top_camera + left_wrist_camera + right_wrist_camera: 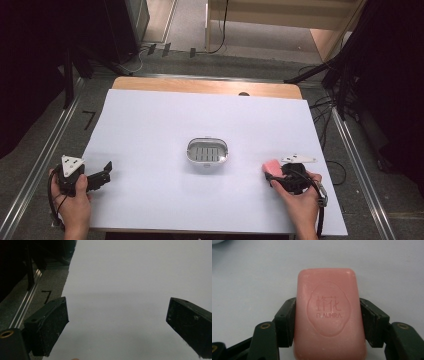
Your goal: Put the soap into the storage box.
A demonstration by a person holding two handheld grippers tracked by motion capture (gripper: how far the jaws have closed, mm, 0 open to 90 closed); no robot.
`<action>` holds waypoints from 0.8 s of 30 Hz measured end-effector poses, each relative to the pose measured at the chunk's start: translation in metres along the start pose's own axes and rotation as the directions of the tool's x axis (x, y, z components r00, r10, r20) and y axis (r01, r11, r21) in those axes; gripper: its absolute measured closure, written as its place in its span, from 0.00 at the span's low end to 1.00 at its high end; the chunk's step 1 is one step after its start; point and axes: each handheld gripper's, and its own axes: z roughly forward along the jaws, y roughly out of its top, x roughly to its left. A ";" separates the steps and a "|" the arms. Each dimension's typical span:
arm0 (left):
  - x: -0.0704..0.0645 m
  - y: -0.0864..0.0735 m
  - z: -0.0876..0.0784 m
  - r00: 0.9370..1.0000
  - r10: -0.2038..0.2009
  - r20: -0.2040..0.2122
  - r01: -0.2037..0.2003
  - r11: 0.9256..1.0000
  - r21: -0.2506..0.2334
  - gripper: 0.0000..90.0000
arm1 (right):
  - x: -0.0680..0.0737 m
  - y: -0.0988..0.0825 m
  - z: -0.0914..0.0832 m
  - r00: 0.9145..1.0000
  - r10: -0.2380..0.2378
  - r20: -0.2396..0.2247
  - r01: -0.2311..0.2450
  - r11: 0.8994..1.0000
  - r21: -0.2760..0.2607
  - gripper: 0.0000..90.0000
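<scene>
i had the right gripper [327, 322] clamped on the pink soap bar [329, 315], jaws pressing both long sides, at the near right of the table [150, 125]. the left gripper [117, 322] stood spread wide, near left. the soap dish [207, 152] sat mid-table.

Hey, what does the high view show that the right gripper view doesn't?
High view: the soap dish mid-table, the left claw open at the table's left edge, both hands, the floor beyond. Right gripper view: the emblem and lettering stamped into the pink soap, with both pads pressed on its sides. Both: the right claw shut on the soap above the white table cover.
</scene>
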 end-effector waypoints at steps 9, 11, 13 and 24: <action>0.001 -0.001 -0.002 1.000 -0.003 0.002 0.003 1.000 -0.014 0.05 | 0.004 0.006 -0.004 0.989 -0.131 -0.068 0.130 0.991 -0.022 0.43; 0.001 -0.001 -0.002 1.000 -0.002 0.000 0.002 1.000 -0.011 0.05 | 0.004 0.007 -0.005 0.986 -0.148 -0.082 0.146 0.989 -0.029 0.43; 0.000 -0.001 -0.002 1.000 -0.002 0.000 0.002 1.000 -0.011 0.05 | 0.004 0.010 -0.006 0.982 -0.167 -0.092 0.165 0.986 -0.034 0.43; 0.000 -0.001 -0.002 1.000 -0.001 0.003 0.001 1.000 -0.014 0.05 | 0.019 0.033 -0.008 0.939 -0.307 -0.151 0.301 0.951 -0.066 0.43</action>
